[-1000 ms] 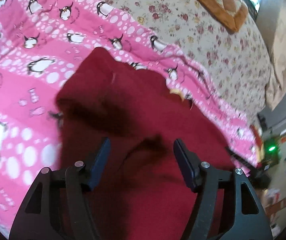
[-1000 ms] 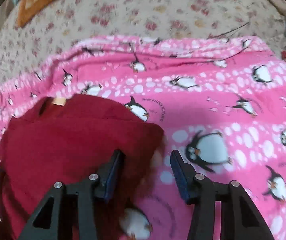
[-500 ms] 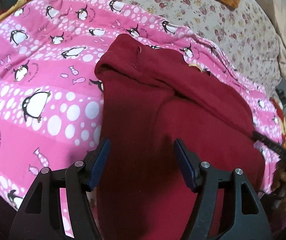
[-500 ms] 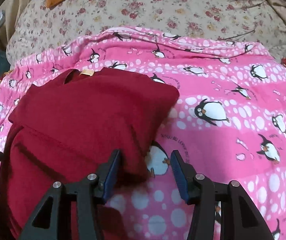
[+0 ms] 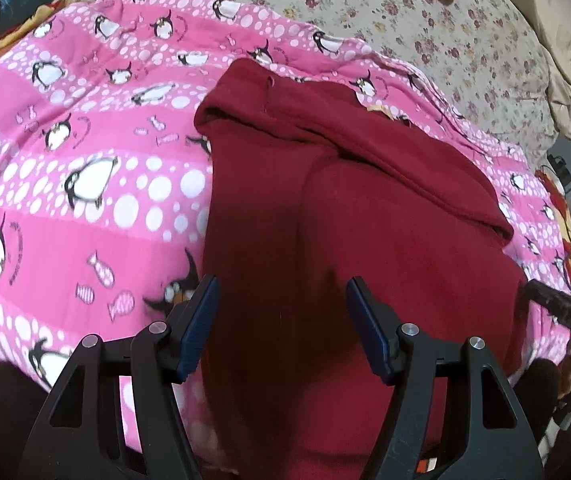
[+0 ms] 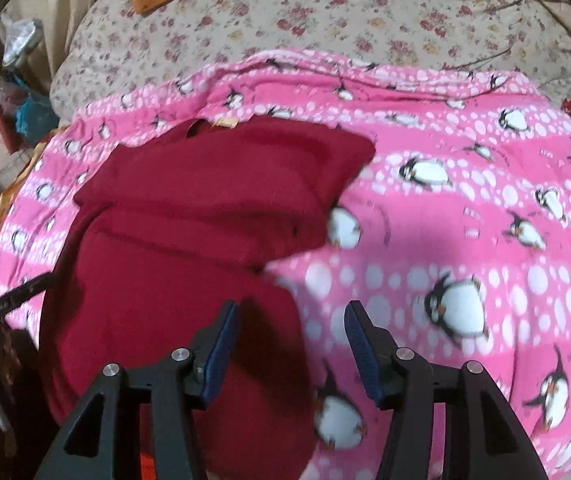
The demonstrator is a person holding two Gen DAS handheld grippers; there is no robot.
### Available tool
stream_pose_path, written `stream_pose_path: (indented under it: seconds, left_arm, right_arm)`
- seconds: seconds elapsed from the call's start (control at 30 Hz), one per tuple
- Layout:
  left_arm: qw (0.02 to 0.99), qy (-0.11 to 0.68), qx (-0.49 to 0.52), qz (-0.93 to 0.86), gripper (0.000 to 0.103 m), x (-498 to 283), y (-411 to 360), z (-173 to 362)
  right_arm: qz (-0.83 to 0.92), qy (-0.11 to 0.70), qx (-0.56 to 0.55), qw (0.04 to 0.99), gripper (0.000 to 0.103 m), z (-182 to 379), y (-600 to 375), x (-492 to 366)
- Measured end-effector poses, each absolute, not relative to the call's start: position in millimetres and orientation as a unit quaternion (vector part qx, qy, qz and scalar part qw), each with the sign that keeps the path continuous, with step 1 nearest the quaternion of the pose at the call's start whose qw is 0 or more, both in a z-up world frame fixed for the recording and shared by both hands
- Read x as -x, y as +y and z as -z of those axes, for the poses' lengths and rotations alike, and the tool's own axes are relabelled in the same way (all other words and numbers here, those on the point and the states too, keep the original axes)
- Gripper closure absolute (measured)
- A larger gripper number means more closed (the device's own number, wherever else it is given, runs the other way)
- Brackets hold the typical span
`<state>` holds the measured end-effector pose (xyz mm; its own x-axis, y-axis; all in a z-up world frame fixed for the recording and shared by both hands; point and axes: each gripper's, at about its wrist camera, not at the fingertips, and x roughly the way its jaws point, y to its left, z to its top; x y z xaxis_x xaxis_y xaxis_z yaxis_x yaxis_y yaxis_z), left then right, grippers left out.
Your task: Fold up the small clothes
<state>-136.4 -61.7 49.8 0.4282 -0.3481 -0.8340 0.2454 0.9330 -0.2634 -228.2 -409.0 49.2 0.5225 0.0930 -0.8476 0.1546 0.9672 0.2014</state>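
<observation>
A bed spread with a cream floral quilt [image 5: 465,40] carries a pink fleece blanket printed with penguins [image 5: 65,184]. On the blanket lies the dark red knitted garment [image 5: 365,216], its upper part already doubled over the body; judging by that, one fold is made and the lower half remains. The left gripper [image 5: 281,324] hovers with fingers spread, empty. The right gripper [image 6: 291,346] is opening, pinching nothing.

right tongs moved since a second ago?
Yes. The right tongs have pulled back toward the camera side: the red garment's folded corner, then just ahead of the tips, now lies well beyond them.
</observation>
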Motion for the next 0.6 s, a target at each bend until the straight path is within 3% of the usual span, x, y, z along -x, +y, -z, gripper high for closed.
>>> stream_pose_path:
  seconds: [0.13, 0.6]
  left_arm:
    - [0.826, 0.523, 0.067, 0.2, 0.037, 151, -53, -48]
    - [0.782, 0.578, 0.098, 0.213, 0.033, 205, -27, -15]
  right_arm:
    - [-0.009, 0.507, -0.116, 0.854, 0.04, -40, -401, 248]
    - [-0.061, 0.499, -0.14, 0.853, 0.038, -11, -401, 275]
